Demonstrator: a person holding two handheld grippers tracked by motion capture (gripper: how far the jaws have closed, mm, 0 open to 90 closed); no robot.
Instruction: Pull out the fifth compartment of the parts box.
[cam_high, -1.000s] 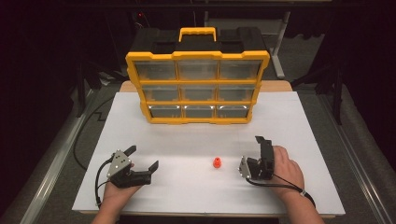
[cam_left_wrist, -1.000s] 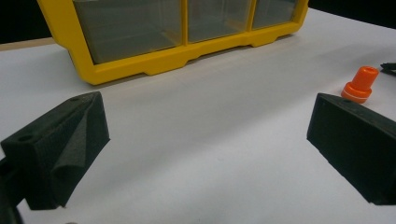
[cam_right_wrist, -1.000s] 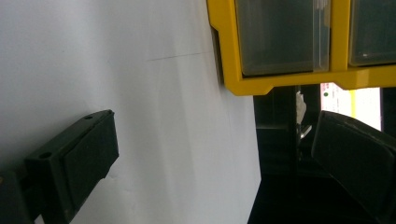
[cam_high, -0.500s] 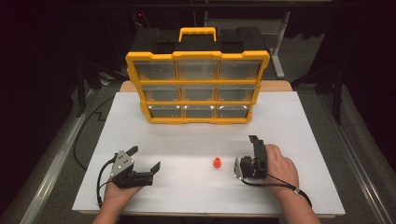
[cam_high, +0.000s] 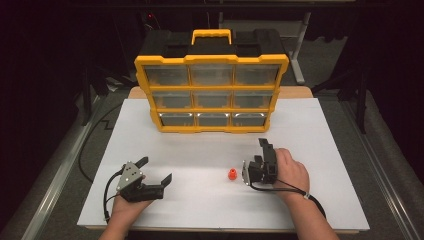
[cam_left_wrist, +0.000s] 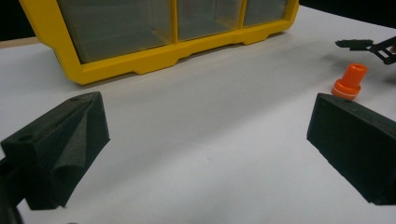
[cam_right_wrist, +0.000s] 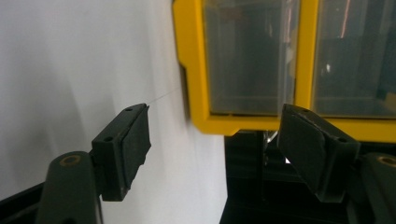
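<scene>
Organizer (cam_high: 212, 95): glossy yellow plastic frame, clear plastic drawers; table cover (cam_high: 310, 150): smooth matt white sheet; small peg (cam_high: 232, 174): shiny orange plastic; left gripper (cam_high: 156, 170) pads (cam_left_wrist: 60, 144): matt black foam.

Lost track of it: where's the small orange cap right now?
In the high view, the orange cap stands on the white sheet, just left of the right gripper.
</scene>
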